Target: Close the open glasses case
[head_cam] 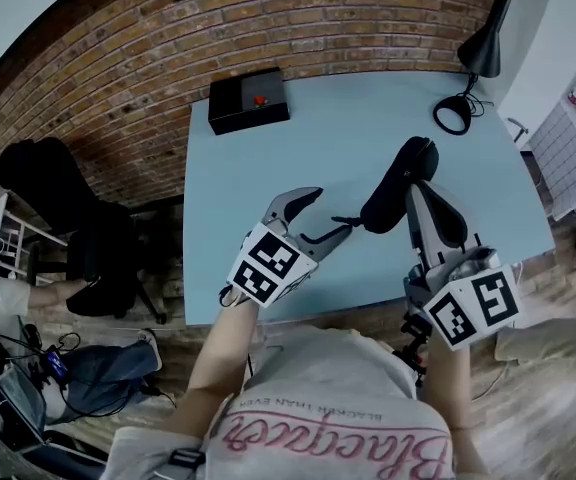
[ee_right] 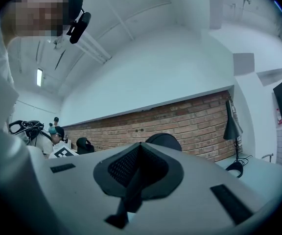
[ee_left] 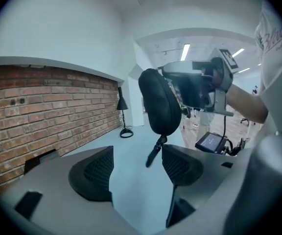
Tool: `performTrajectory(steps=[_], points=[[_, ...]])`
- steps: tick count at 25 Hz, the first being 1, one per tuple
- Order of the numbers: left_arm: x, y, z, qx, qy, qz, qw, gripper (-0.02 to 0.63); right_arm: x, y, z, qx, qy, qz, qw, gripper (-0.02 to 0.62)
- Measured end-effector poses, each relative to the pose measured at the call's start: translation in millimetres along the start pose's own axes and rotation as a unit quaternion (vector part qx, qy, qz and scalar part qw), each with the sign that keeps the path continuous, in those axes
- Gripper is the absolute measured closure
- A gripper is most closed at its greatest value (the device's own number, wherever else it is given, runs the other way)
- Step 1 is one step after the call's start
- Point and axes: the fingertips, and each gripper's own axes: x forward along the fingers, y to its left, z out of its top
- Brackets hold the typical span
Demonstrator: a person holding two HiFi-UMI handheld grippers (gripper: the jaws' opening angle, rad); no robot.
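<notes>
Light-blue table (head_cam: 268, 158) against the brick wall (head_cam: 118, 68). Your right gripper (head_cam: 423, 203) is clamped on the edge of the black glasses case (head_cam: 398, 186), holding it tilted above the table. Your left gripper (head_cam: 330, 213) is spread with nothing gripped; the case's pull tab (head_cam: 346, 220) dangles just ahead of its jaws. Risks: it's a thin edge pinch, so a sideways tug could twist the case or slip it out. The tab hangs loose, so you may close on air.

L tongs (ee_left: 137, 169) apart; R tongs (ee_right: 140, 150) clamped shut
</notes>
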Motion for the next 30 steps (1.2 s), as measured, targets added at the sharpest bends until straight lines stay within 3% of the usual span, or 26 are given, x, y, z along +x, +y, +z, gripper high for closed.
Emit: performTrajectory(steps=[6, 10, 16, 25, 30], points=[[1, -47, 27, 0.022, -0.009, -0.098, 0.9949, 0.302, -2, -8, -3, -0.022, -0.002, -0.025, 0.999, 0.577], [-5, -60, 36, 0.053, 0.006, -0.121, 0.9912, 0.302, -3, -12, -1, -0.059, -0.005, -0.052, 0.997, 0.577], [-4, -49, 68, 0.057, -0.024, -0.085, 0.9945, 0.302, 3, -8, -14, -0.058, 0.023, -0.047, 0.997, 0.577], [23, -42, 70, 0.057, 0.015, -0.031, 0.9978, 0.301, 9, 27, -30, -0.06, 0.061, 0.016, 0.996, 0.577], [28, -38, 69, 0.052, 0.008, -0.004, 0.9986, 0.301, 6, 39, -30, -0.037, 0.065, 0.05, 0.996, 0.577]])
